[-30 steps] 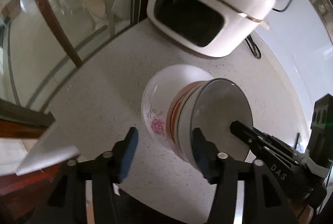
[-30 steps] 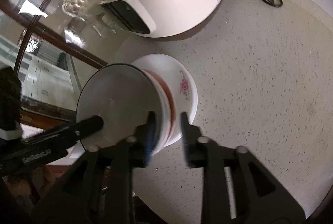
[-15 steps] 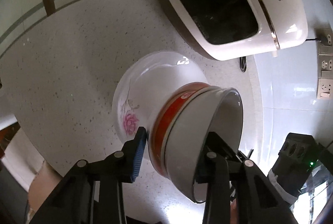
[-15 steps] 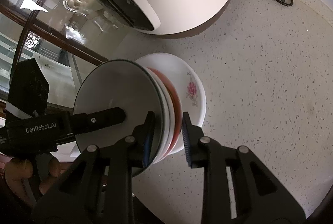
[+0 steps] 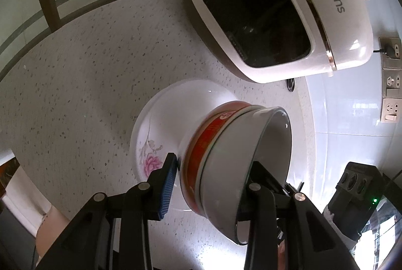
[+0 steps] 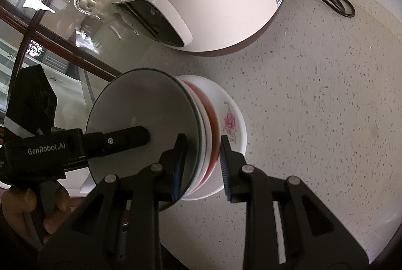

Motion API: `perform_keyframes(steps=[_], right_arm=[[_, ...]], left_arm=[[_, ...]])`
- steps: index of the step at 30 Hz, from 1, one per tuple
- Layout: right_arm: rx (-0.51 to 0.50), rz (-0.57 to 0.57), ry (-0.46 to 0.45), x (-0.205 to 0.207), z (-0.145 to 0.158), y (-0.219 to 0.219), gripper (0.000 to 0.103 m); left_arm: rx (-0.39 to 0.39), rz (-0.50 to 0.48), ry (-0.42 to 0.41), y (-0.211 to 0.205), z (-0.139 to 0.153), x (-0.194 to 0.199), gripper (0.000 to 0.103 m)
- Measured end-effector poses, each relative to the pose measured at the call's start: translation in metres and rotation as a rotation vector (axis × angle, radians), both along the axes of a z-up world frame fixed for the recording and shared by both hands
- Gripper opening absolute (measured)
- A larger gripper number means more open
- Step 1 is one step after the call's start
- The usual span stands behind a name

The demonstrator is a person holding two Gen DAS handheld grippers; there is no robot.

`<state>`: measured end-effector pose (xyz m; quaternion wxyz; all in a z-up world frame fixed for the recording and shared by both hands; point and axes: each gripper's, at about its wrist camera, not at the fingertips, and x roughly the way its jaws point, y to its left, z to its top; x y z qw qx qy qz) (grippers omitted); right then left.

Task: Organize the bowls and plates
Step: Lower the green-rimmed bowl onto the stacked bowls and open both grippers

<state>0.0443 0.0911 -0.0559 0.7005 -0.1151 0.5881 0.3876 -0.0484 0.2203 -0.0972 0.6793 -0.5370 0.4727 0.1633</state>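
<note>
Two grippers clamped nested bowl stack (image 5: 233, 159) by opposite rims: left gripper (image 5: 211, 182), right gripper (image 6: 201, 157). Stack sat on flowered plate (image 6: 232, 124) on counter (image 6: 314, 94). Glazed ceramic judged heavy, slippery, fragile; rim grip best.

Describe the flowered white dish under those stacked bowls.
The flowered dish is shallow, glossy white, ceramic by its look, with a pink blossom and thin grey stems painted inside. It lies flat on the speckled counter, in front of the white appliance. The tilted stack of bowls sits over it; whether they touch cannot be told.
</note>
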Motion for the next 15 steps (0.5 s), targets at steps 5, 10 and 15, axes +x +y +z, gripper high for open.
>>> perform_keyframes(steps=[5,10,15], right_arm=[[0.008,-0.015,0.005,-0.002,0.000,-0.003,0.030],[0.017,-0.040,-0.048,-0.006,0.010,-0.013,0.037],[0.046,-0.055,-0.150,-0.013,0.031,-0.036,0.057]], left_arm=[[0.009,-0.010,0.004,0.002,0.002,0.005,0.038],[0.082,-0.009,0.029,0.002,0.012,0.002,0.051],[0.263,0.023,0.004,-0.009,0.040,-0.014,0.057]])
